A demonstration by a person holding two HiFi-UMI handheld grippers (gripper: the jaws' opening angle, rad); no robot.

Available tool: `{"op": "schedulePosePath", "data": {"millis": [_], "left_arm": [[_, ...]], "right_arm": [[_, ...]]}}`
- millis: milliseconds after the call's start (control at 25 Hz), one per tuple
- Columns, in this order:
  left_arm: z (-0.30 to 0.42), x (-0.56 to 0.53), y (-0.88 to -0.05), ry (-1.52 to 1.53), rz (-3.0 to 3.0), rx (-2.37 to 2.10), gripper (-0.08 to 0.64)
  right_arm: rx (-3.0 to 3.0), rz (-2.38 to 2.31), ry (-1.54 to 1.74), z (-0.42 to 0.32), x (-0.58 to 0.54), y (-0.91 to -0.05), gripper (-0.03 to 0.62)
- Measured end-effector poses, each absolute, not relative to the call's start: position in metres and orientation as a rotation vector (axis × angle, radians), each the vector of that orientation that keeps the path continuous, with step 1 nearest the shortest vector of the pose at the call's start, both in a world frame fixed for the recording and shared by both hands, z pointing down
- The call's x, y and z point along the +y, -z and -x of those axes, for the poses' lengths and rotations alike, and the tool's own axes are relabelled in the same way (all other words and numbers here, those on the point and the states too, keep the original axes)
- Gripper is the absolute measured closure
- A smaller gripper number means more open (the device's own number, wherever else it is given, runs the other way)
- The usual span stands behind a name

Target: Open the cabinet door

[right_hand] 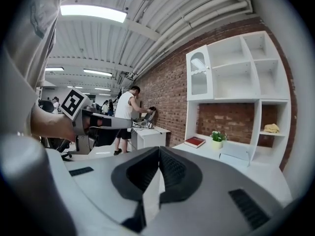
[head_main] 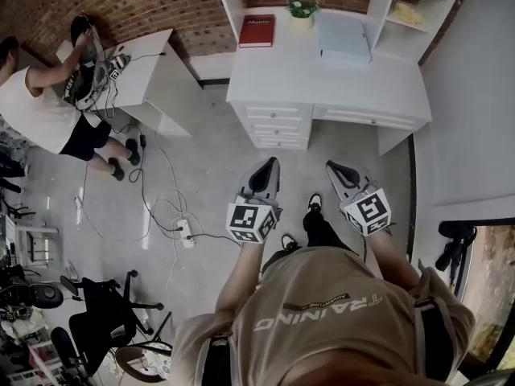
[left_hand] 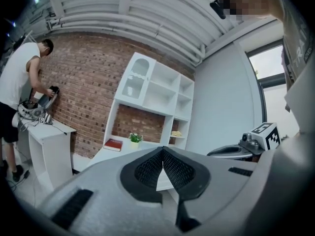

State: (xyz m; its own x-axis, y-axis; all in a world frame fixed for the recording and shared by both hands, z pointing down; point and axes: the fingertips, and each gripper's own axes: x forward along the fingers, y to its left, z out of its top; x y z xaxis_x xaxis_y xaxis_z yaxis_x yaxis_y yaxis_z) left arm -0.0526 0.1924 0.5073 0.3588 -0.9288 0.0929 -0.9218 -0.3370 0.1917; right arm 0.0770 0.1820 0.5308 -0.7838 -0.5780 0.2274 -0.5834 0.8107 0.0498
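Ahead of me nothing is begun: my left gripper (head_main: pixel 270 167) is pinched together, empty. The cabinet door (right_hand: pixel 199 75), high on the shelf unit (right_hand: pixel 256 100), looks closed, well apart from me. My right gripper (head_main: pixel 334 170) is likewise closed and empty.

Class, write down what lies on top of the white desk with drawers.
On the desk sit a red book, a potted plant and a flat pale box. Anything under the box is covered.
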Motion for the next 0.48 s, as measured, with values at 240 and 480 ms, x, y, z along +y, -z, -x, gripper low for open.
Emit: {"op": "schedulePosePath", "data": {"millis": [240, 480], "left_arm": [[0.041, 0.123, -0.494, -0.046, -2.453, -1.651, 0.552], [0.015, 0.025, -0.495, -0.062, -2.474, -1.64, 0.552]], "right_arm": [[-2.785, -0.963, -0.085, -0.094, 0.111, -0.535, 0.58], [-2.787, -1.012, -0.118, -0.123, 0.017, -0.546, 0.58]]}}
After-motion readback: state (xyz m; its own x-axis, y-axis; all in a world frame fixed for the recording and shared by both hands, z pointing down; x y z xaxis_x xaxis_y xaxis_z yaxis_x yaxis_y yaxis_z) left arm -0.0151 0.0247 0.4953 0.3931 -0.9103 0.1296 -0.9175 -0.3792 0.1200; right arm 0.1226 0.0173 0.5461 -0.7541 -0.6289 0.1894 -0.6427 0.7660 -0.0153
